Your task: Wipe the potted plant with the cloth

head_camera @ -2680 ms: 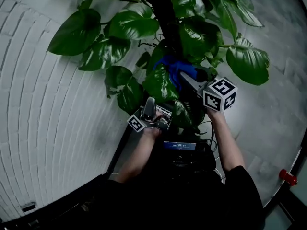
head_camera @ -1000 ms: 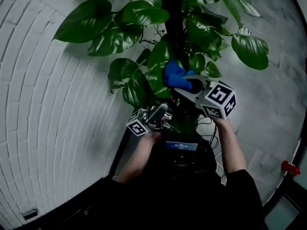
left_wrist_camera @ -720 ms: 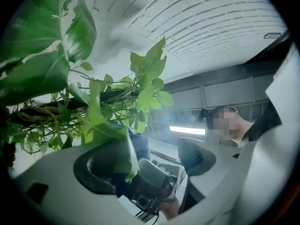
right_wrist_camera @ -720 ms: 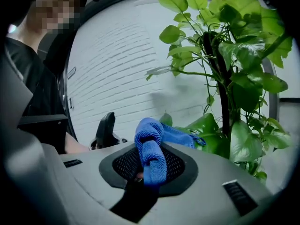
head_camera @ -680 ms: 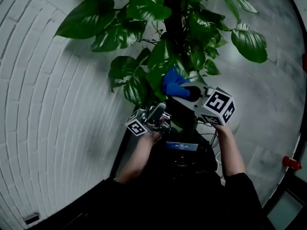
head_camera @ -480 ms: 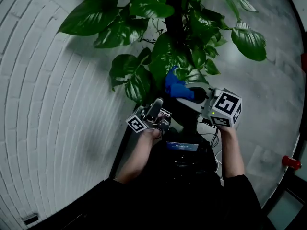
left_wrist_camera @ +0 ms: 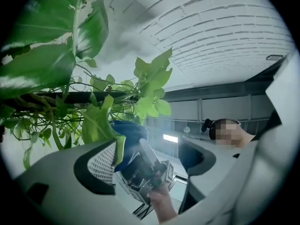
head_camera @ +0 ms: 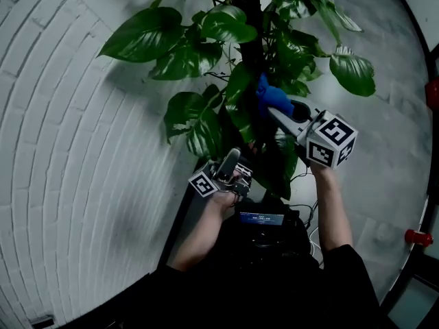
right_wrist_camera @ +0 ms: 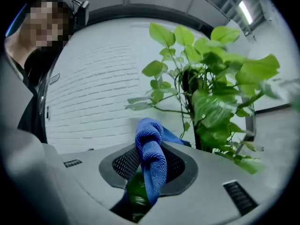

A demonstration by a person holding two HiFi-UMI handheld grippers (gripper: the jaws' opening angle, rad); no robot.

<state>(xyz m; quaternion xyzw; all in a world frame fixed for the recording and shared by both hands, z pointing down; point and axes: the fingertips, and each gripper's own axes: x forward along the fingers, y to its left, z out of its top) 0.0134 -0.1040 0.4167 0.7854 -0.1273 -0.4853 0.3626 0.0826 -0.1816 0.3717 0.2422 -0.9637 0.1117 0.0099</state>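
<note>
The potted plant [head_camera: 206, 40] has large glossy green leaves round a dark central pole [head_camera: 245, 12]. My right gripper [head_camera: 276, 112] reaches into the foliage from the right, shut on a bunched blue cloth [head_camera: 271, 98] that presses against the leaves. In the right gripper view the cloth [right_wrist_camera: 151, 158] stands up between the mesh pads, with a dark green leaf [right_wrist_camera: 137, 196] below it. My left gripper [head_camera: 230, 159] sits lower, under the leaves, and points upward. It is open [left_wrist_camera: 147, 149], with one leaf [left_wrist_camera: 118, 146] lying against its left pad.
A white brick wall [head_camera: 62, 149] curves along the left. Grey floor [head_camera: 391, 115] lies to the right, with a red object [head_camera: 416, 237] at its edge. A black device with a lit screen [head_camera: 260, 218] and cables hang at the person's chest.
The right gripper has carried the cloth up and to the right, deeper among the leaves. The left gripper has shifted slightly right and stays low beneath the foliage.
</note>
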